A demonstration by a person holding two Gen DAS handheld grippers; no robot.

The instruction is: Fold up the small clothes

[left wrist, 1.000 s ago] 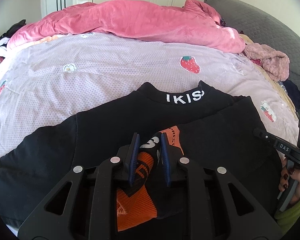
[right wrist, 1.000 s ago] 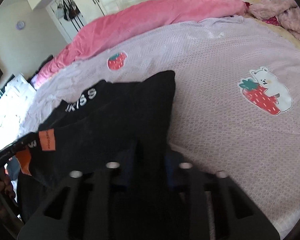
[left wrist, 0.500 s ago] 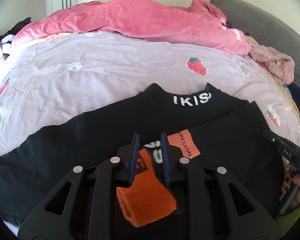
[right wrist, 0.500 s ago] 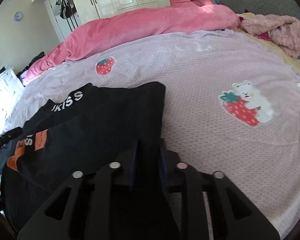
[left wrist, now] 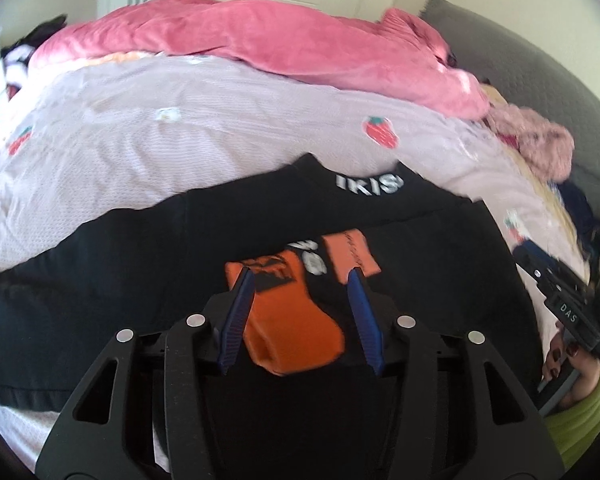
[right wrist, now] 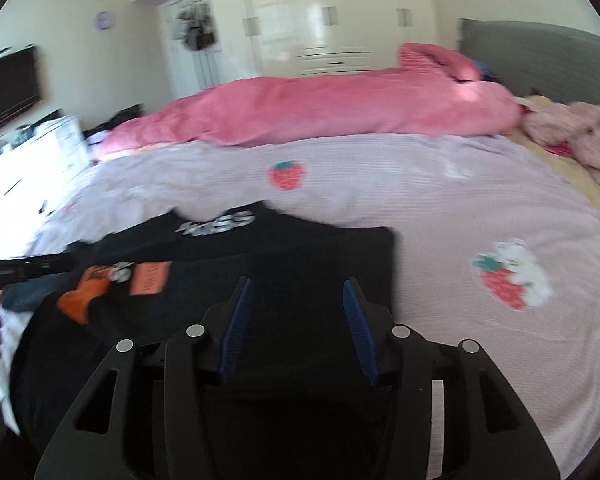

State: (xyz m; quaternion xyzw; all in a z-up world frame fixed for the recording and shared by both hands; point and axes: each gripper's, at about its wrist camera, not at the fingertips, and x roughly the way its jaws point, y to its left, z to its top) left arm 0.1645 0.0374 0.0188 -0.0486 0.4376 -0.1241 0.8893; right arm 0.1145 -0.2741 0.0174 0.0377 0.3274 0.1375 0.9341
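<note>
A black top (left wrist: 148,264) with a white-lettered collar (left wrist: 369,181) lies on the bed, its right side folded over the middle. The orange sleeve cuff (left wrist: 292,320) lies on the black cloth between the fingers of my left gripper (left wrist: 300,278), which is open and holds nothing. In the right wrist view the same top (right wrist: 300,264) lies flat with a straight folded edge on its right. My right gripper (right wrist: 298,284) is open just above the black cloth. The orange cuff (right wrist: 88,296) shows at its left.
The bed has a pale pink sheet (left wrist: 180,120) with strawberry prints. A pink duvet (left wrist: 268,40) is heaped along the far side. A fluffy pink garment (left wrist: 540,140) and dark clothes lie at the right by the grey headboard (right wrist: 540,52). Wardrobes stand behind.
Both grippers were shut on the top, the left on the orange cuff and the right on the black edge. Both have opened and let the cloth drop onto the top.
</note>
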